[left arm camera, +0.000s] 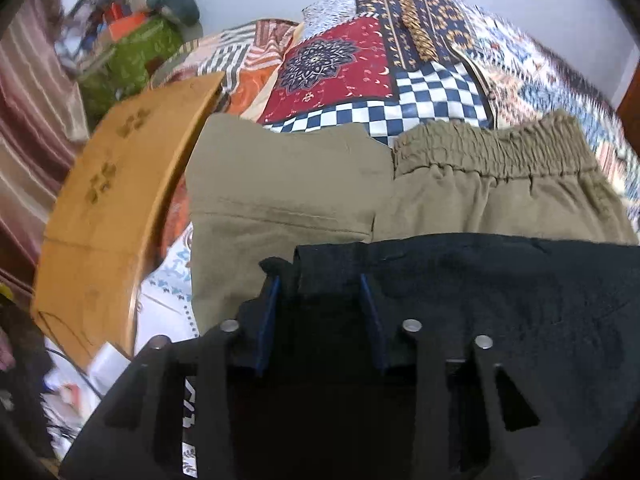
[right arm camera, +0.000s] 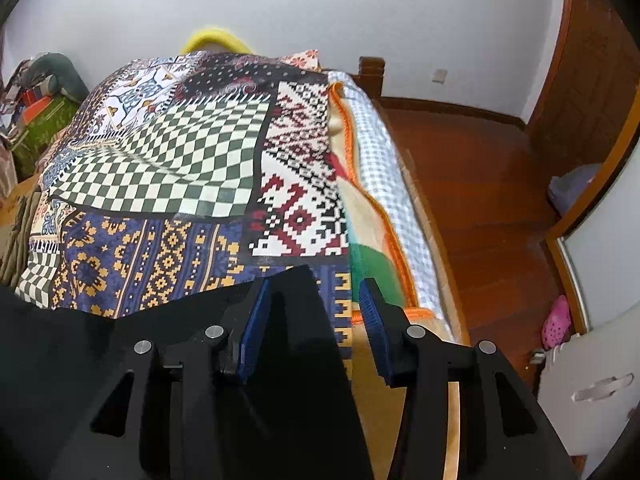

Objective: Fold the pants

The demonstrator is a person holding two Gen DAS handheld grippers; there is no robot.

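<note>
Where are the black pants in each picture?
Left wrist view: the black pants fill the lower right, lying in front of the folded khaki pants, with one edge between the left gripper's fingers.
Right wrist view: the black pants fill the lower left, with a corner reaching up between the right gripper's fingers.
Shared landmark: the patchwork bedspread with its checkered patch shows behind the pants in both.

Left gripper [left arm camera: 320, 280] and right gripper [right arm camera: 312, 292], fingers parted, angled downward.
</note>
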